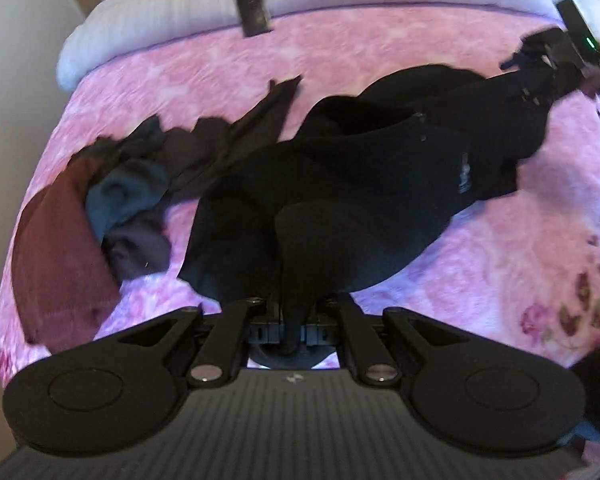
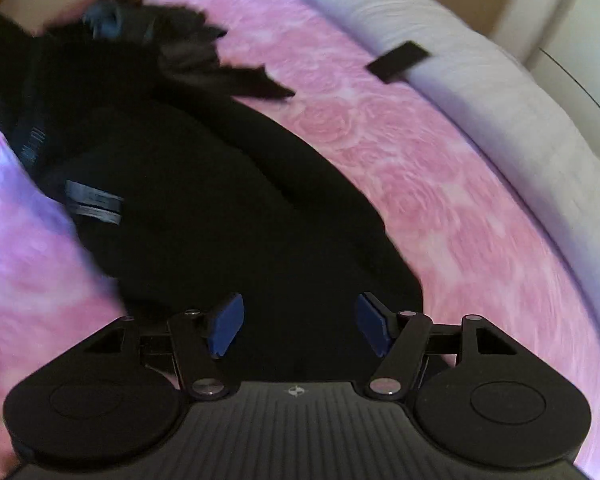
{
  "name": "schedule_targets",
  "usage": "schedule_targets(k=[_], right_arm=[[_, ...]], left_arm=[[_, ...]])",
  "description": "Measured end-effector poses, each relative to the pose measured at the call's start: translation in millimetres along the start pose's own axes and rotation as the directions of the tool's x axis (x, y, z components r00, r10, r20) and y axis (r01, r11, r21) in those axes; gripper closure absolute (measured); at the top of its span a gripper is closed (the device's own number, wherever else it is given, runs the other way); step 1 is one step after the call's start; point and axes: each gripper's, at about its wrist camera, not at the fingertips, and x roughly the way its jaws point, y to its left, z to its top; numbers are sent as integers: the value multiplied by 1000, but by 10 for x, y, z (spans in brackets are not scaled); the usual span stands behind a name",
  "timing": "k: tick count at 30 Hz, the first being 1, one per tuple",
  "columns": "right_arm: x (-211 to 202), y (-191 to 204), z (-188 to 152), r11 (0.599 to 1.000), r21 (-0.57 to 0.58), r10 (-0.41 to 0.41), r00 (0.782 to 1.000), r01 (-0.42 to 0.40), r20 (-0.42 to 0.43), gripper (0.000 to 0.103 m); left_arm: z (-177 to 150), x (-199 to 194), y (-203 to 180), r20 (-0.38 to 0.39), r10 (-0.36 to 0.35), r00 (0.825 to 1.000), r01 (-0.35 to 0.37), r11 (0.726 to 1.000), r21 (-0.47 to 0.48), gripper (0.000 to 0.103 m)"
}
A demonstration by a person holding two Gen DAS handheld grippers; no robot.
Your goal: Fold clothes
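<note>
A black garment (image 1: pixel 340 184) is lying spread across the pink floral bedspread (image 1: pixel 500 240), reaching from the near middle of the left wrist view up toward the far right. The left gripper (image 1: pixel 290 316) is pinching a bunched fold of this garment — the cloth is funnelling down into the closed jaws, which are clamped on it. In the right wrist view the right gripper (image 2: pixel 298 328) is sitting low over the near end of the same dark cloth (image 2: pixel 220 220), its blue pads (image 2: pixel 226 328) standing well apart with nothing between them; fabric is lying beneath them, though contact cannot be told through the blur.

To the left, a heap of other clothes (image 1: pixel 132 200) in dark red, teal and grey is waiting beside the garment. A small dark rectangular object (image 1: pixel 254 12) is resting at the far edge where the bedspread meets the white pillow (image 1: pixel 180 12).

The step in hand looks like taking hold of the garment by two points so it can be spread or folded — only one hold is made so far. The next move probably calls for the right tongs to close on an edge near them, then both hands pulling the cloth taut and flat before any fold is laid.
</note>
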Motion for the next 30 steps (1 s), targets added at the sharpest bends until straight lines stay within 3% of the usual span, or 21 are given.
schedule_targets(k=[3, 6, 7, 10, 12, 13, 15, 16, 19, 23, 27, 28, 30], right_arm=[[331, -260, 213, 990, -38, 134, 991, -133, 7, 37], [693, -299, 444, 941, -89, 327, 945, -325, 4, 35], [788, -289, 516, 923, -111, 370, 929, -367, -2, 28], [1053, -206, 728, 887, -168, 431, 902, -430, -31, 15], [1224, -193, 813, 858, -142, 487, 870, -493, -77, 15], [1302, -191, 832, 838, -107, 525, 843, -536, -116, 16], [1445, -172, 859, 791, -32, 596, 780, -612, -189, 33], [1440, -142, 848, 781, -18, 608, 766, -625, -208, 47], [1244, -78, 788, 799, -42, 582, 789, -600, -195, 98], [609, -136, 743, 868, -39, 493, 868, -495, -56, 100], [-395, -56, 665, 973, -69, 226, 969, -219, 103, 101], [-655, -27, 646, 989, -61, 143, 981, -136, 134, 101], [-1192, 30, 610, 1000, -15, -24, 981, 27, 190, 102]], left_arm=[[-11, 137, -70, -27, 31, 999, -32, 998, -46, 99], [-82, 305, -164, -52, 53, 997, -57, 995, -81, 99], [-127, 339, -170, -58, 58, 997, -63, 994, -90, 99], [-213, 438, -158, -68, 72, 995, -79, 991, -110, 99], [-265, 500, -148, -75, 81, 994, -90, 989, -121, 99], [-278, 522, -136, -77, 85, 993, -94, 988, -121, 99], [-293, 562, -108, -79, 93, 993, -102, 988, -119, 99], [-289, 570, -93, -77, 97, 992, -105, 988, -113, 99], [-260, 571, -42, -65, 104, 992, -110, 989, -98, 99], [-64, 407, 80, 24, 133, 991, -131, 989, -71, 99], [429, 43, 248, 209, 164, 964, -163, 986, -20, 99], [570, -67, 288, 261, 162, 952, -167, 986, -2, 99], [867, -323, 358, 373, 138, 918, -166, 985, 45, 99]])
